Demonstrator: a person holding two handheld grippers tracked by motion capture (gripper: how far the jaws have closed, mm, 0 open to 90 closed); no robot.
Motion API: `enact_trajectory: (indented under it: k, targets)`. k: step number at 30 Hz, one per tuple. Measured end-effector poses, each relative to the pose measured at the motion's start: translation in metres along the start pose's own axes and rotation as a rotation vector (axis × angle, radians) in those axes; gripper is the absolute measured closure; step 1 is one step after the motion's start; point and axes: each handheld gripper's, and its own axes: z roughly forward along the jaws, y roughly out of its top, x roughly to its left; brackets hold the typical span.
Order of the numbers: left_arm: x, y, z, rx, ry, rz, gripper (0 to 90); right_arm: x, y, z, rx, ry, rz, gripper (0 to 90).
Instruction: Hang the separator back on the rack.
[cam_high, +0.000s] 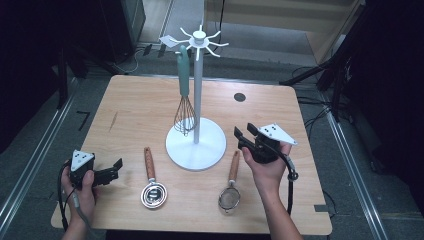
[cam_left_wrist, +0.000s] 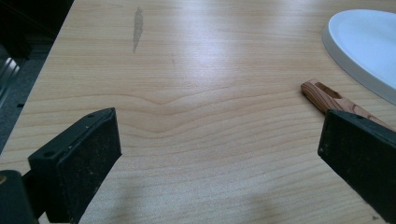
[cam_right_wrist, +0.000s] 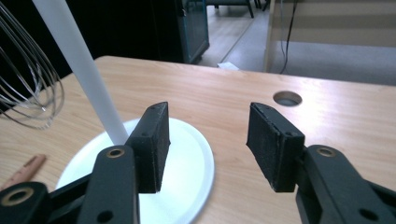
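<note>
The right gripper (cam_high: 245, 136), jaws half apart and empty, hovers beside the white round-based utensil stand (cam_high: 196, 145), above the wooden-handled mesh strainer (cam_high: 231, 190) on the wooden counter (cam_high: 135, 105). The left gripper (cam_high: 118, 167) rests open. No readable writing.

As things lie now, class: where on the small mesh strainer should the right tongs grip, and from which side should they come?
Grip the strainer by its wooden handle, coming down from above with the jaws spanning its narrow width. It lies flat, the handle pointing away toward the stand's white base, just left of the right tongs, which are open and empty. The round mesh bowl would probably dent or slip.
</note>
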Motion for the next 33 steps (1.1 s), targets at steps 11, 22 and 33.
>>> enact_trajectory:
  k: [11,22,33]
  targets:
    - [0.0,0.0,0.0,-0.001,0.0,-0.001,0.0,-0.005,-0.031,0.002,0.066,0.006,0.075,55.5]
    - [0.0,0.0,0.0,-0.001,0.0,0.0,0.0,-0.008,-0.056,-0.002,0.181,0.003,0.096,69.9]
    - [0.0,0.0,0.0,-0.001,-0.003,-0.001,0.0,-0.007,-0.079,-0.013,0.228,0.025,0.148,84.0]
